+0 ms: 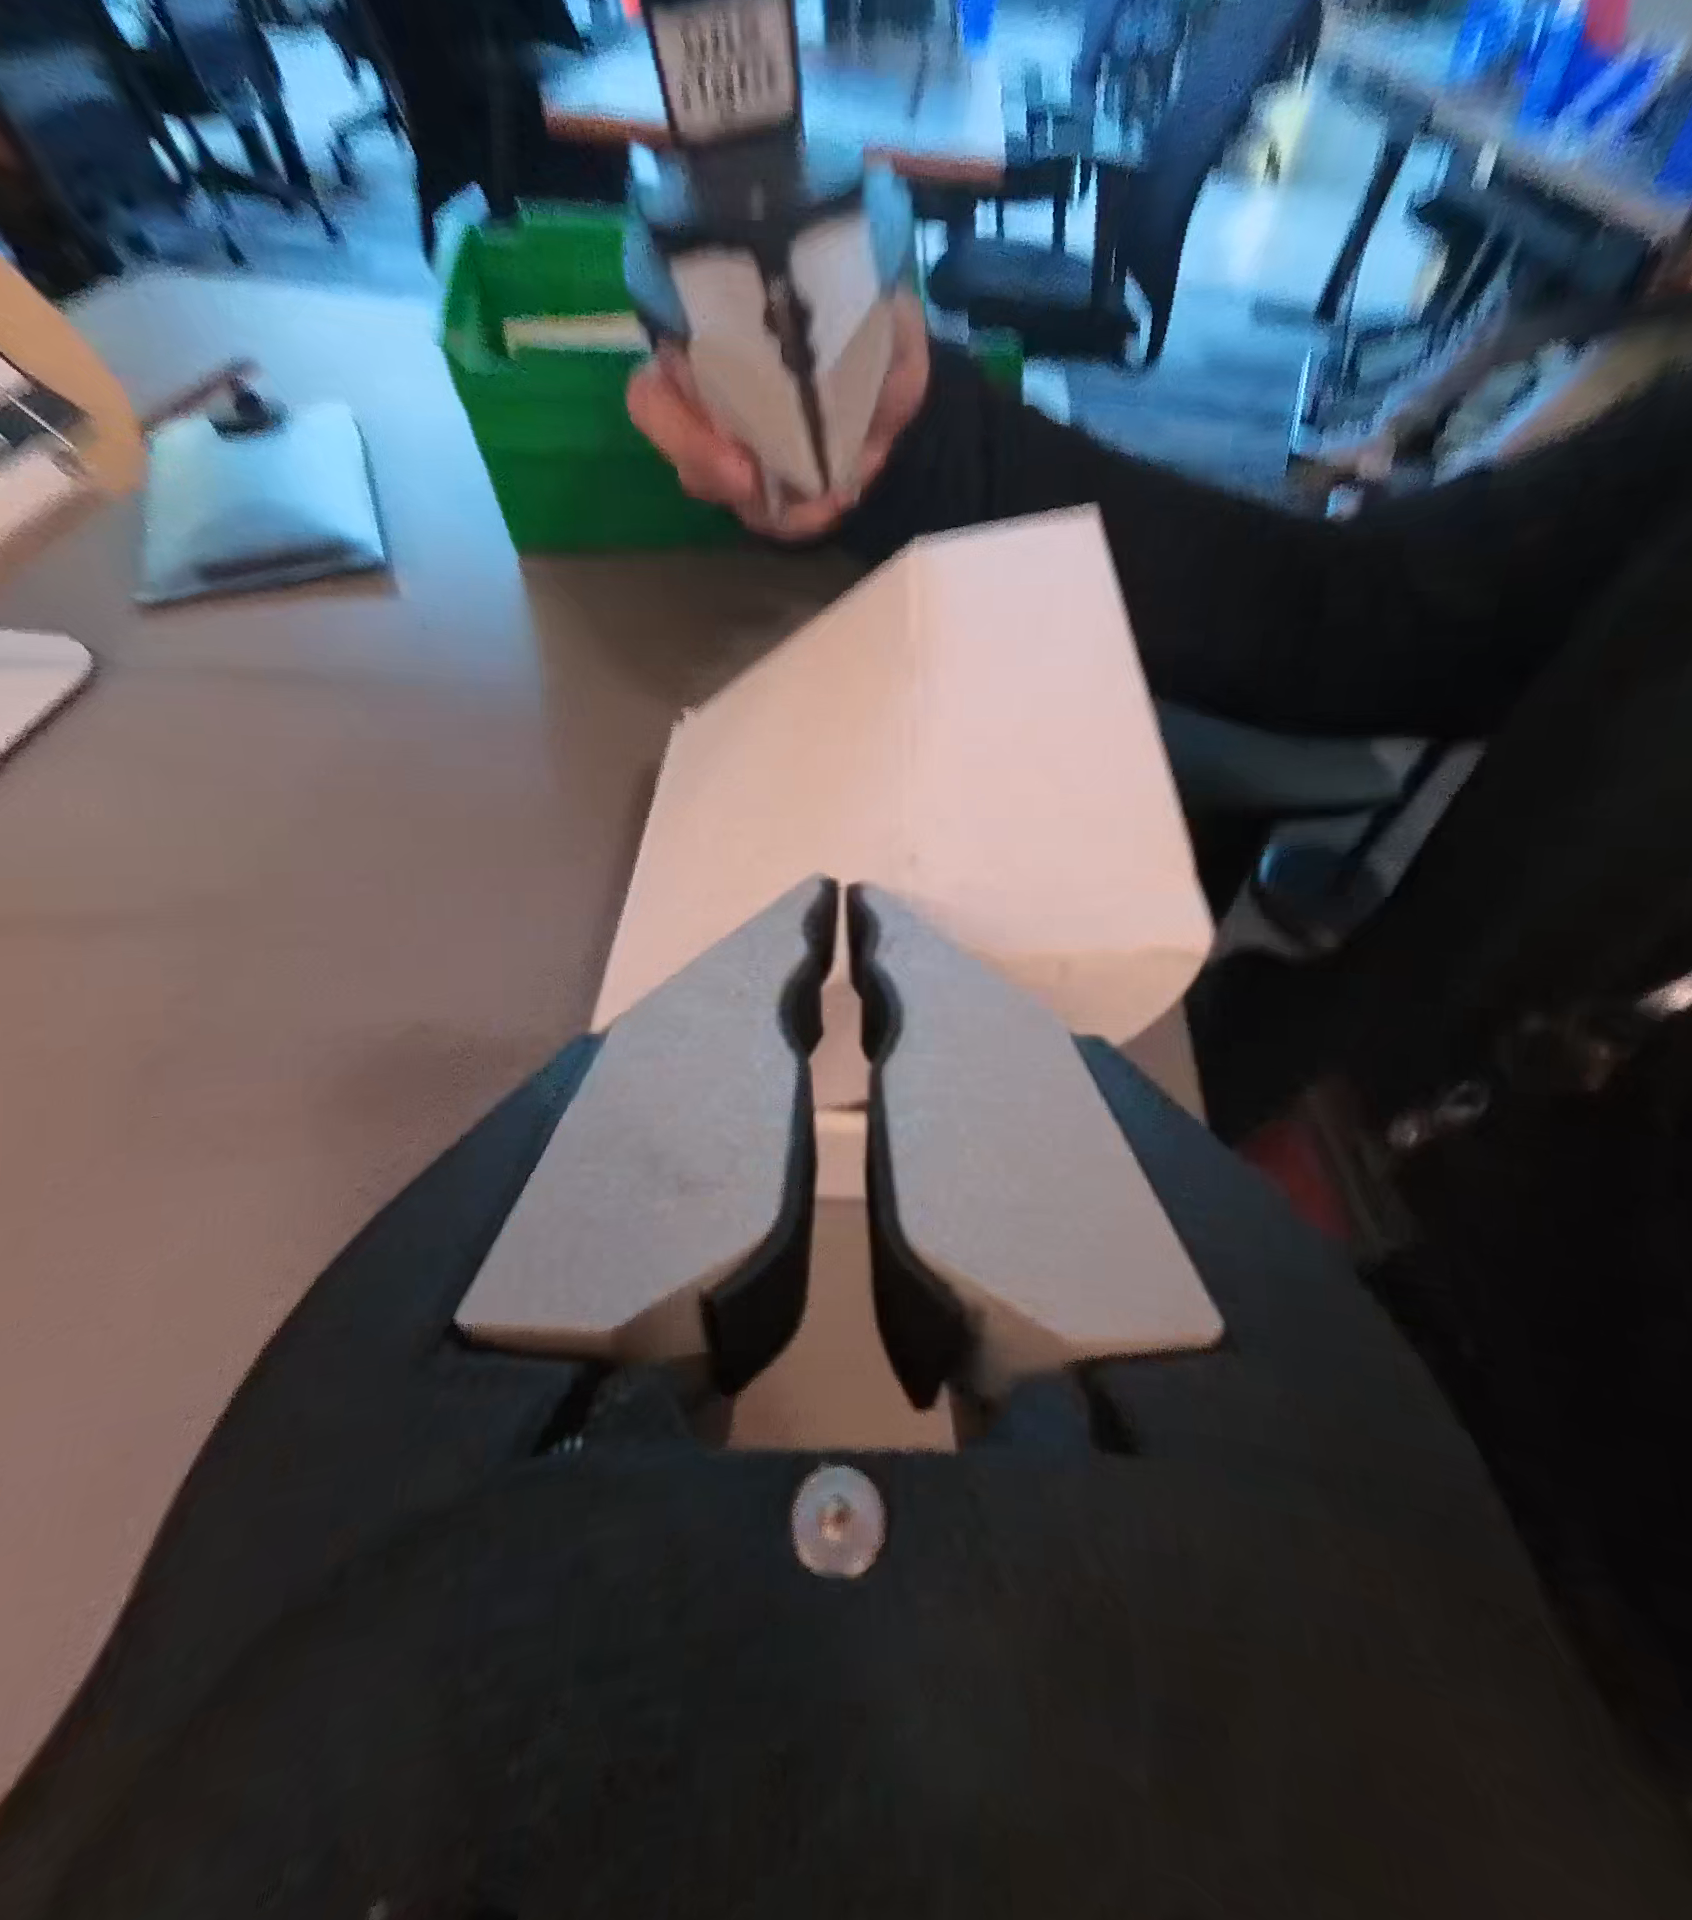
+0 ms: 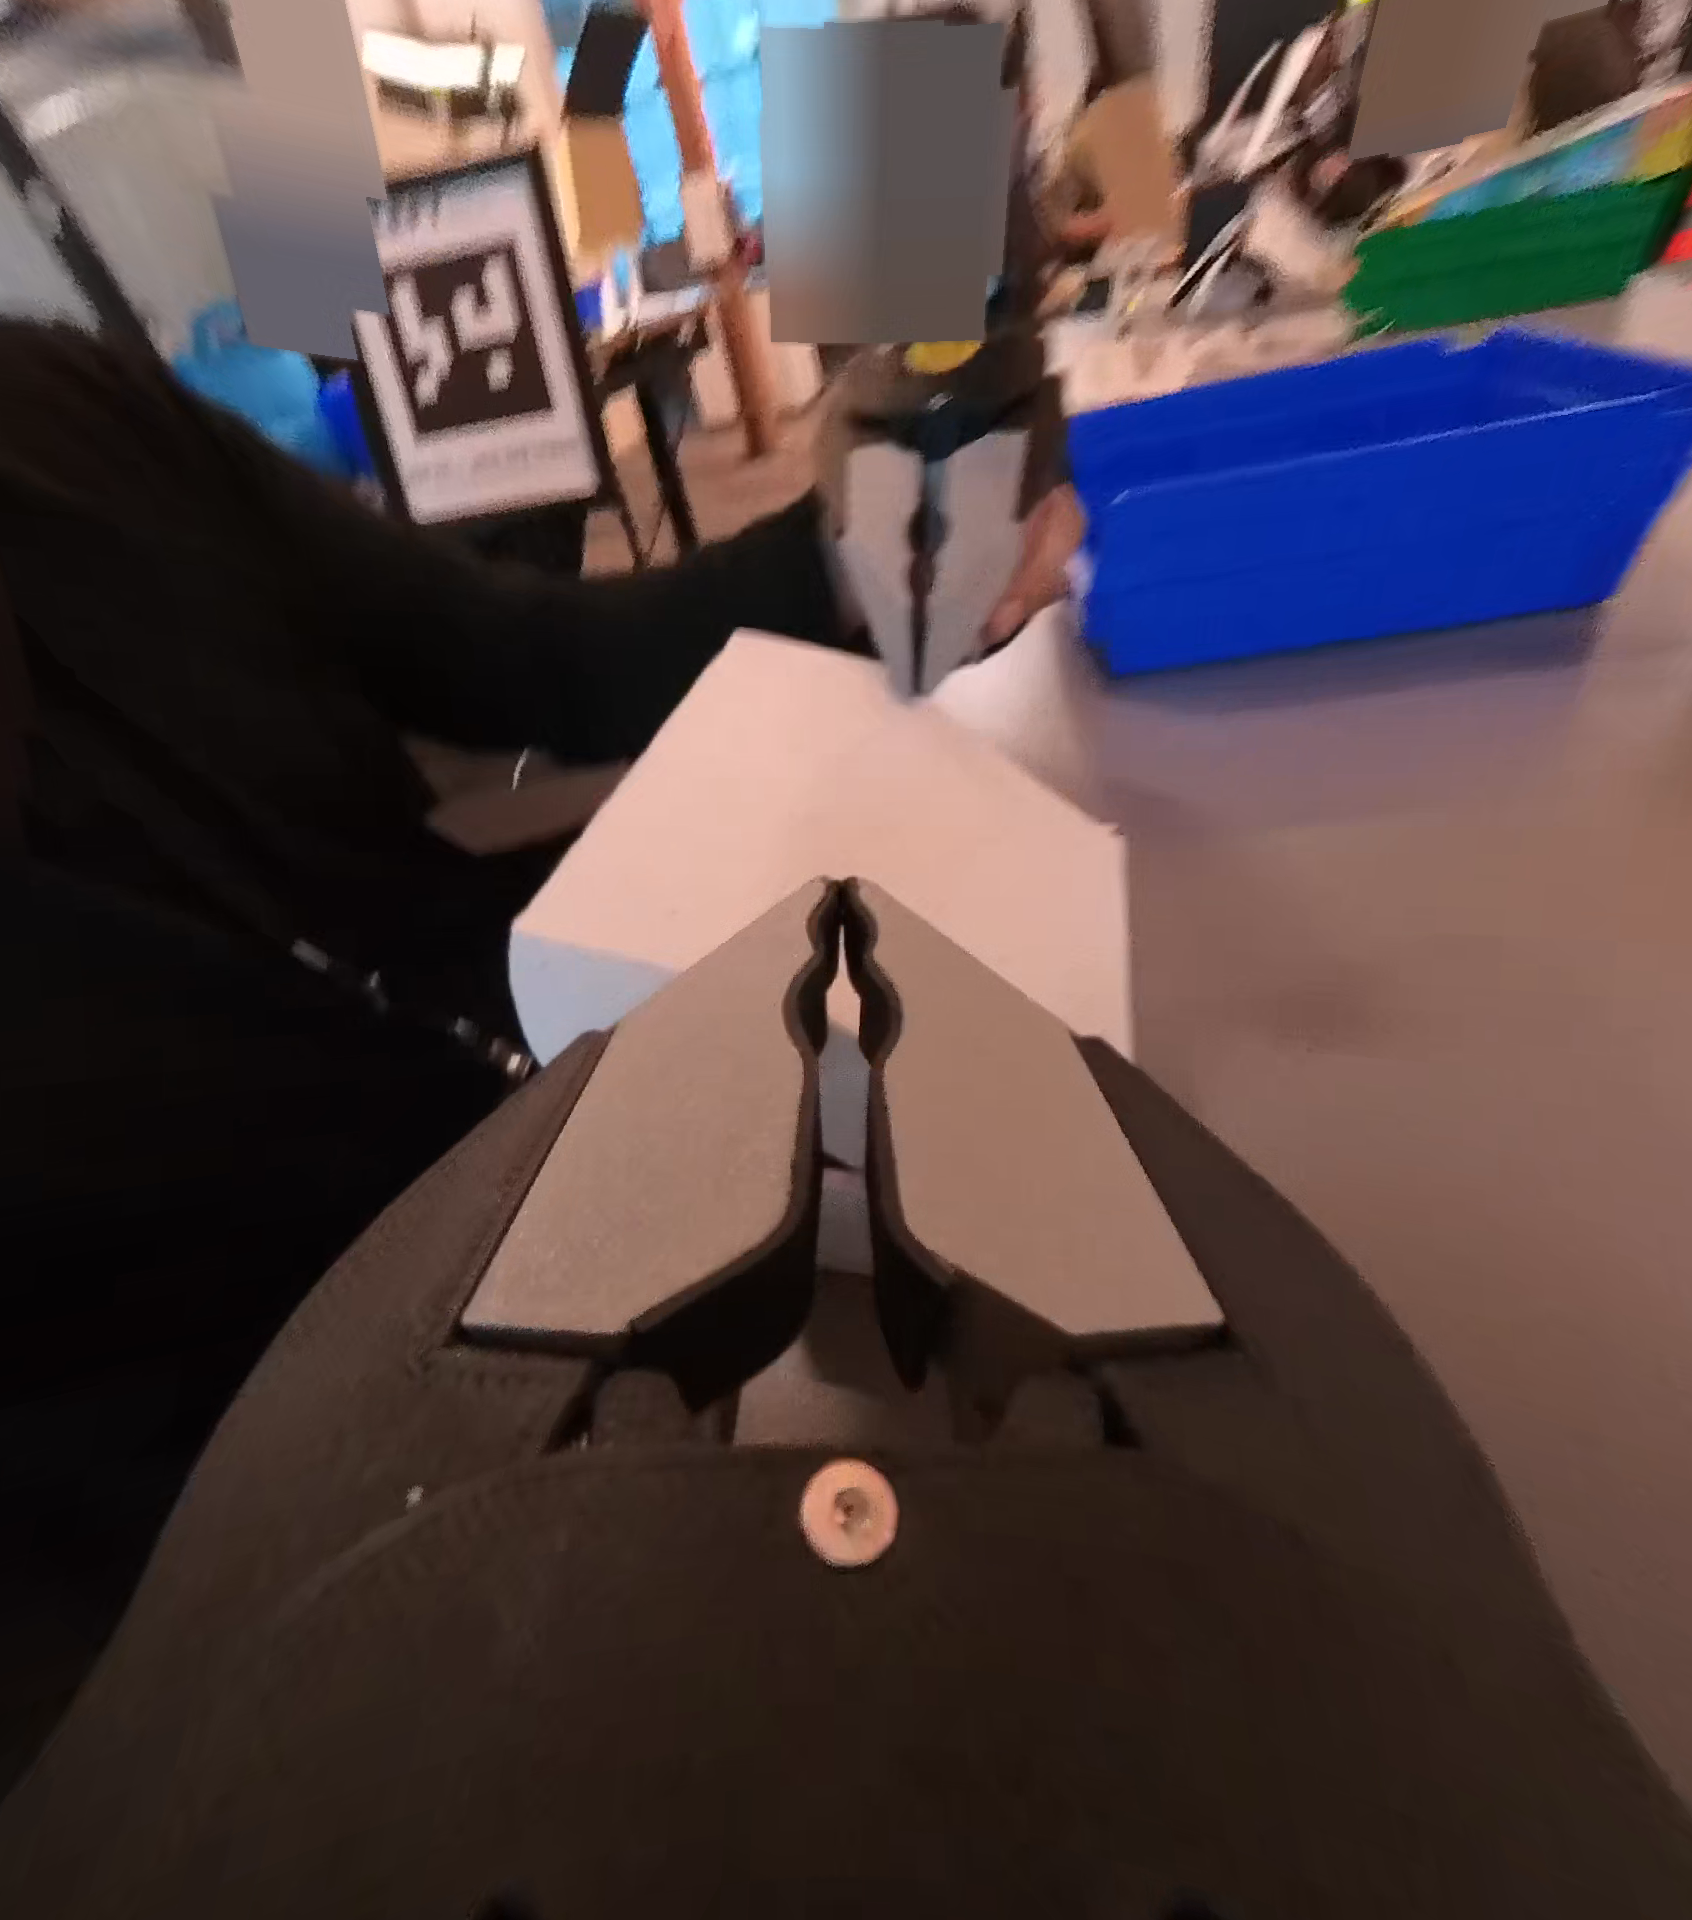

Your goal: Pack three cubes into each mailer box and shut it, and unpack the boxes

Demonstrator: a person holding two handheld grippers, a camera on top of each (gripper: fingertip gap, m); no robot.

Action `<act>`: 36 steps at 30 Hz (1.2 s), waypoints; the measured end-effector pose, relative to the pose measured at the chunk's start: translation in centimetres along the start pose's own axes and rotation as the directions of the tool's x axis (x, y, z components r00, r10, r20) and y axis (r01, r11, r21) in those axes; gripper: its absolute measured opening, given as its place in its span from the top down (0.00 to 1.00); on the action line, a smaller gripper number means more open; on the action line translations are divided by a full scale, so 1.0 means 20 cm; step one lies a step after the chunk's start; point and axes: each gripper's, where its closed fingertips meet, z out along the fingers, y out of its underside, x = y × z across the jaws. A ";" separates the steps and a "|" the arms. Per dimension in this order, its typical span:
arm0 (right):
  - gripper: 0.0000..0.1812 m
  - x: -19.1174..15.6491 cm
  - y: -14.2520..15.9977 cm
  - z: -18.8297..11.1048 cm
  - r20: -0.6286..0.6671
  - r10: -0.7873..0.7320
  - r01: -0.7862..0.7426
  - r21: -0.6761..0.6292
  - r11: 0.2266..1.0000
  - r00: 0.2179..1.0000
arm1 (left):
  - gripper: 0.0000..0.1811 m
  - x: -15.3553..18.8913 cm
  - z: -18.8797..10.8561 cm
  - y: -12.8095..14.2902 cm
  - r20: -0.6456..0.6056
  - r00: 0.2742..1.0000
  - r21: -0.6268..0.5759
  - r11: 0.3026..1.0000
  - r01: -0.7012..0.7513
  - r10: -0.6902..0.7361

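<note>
One closed white mailer box point(image 1: 977, 748) on the worktop point(image 1: 250, 831), two hand-held grippers, left point(image 1: 842, 896) and right point(image 2: 843, 891), both pinched closed and empty, one green bin point(image 1: 551, 416), one blue bin point(image 2: 1361, 509).

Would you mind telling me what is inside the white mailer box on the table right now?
The mailer box is shut, so only its plain white outer faces show. Any cubes inside are hidden by the cardboard. Both grippers, left and right, sit closed at opposite ends.

Matt white cardboard mailer box point(image 1: 925, 790), smooth table point(image 1: 250, 935).
</note>
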 end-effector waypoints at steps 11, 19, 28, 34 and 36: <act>1.00 -0.05 0.43 0.22 0.065 0.136 -0.096 -0.426 0.900 0.988 | 1.00 0.11 0.15 0.33 -0.091 0.996 -0.354 0.934 -0.054 0.024; 1.00 -0.03 0.41 0.24 0.089 0.043 -0.004 -0.398 0.917 0.995 | 1.00 0.08 0.13 0.31 -0.146 0.985 -0.271 0.953 -0.133 0.096; 0.97 -0.02 0.28 0.11 0.062 0.036 -0.019 -0.262 0.965 0.997 | 0.80 -0.03 0.00 0.21 -0.143 0.989 0.002 0.999 -0.040 0.040; 0.94 0.05 0.26 0.16 0.056 0.010 0.000 -0.193 0.981 0.998 | 0.93 -0.24 -0.04 0.22 0.142 0.977 0.059 0.984 -0.168 0.158; 0.93 0.10 0.21 0.16 0.026 0.023 -0.020 -0.126 0.992 0.999 | 0.94 -0.30 -0.07 0.19 0.216 0.967 0.113 0.980 -0.166 0.139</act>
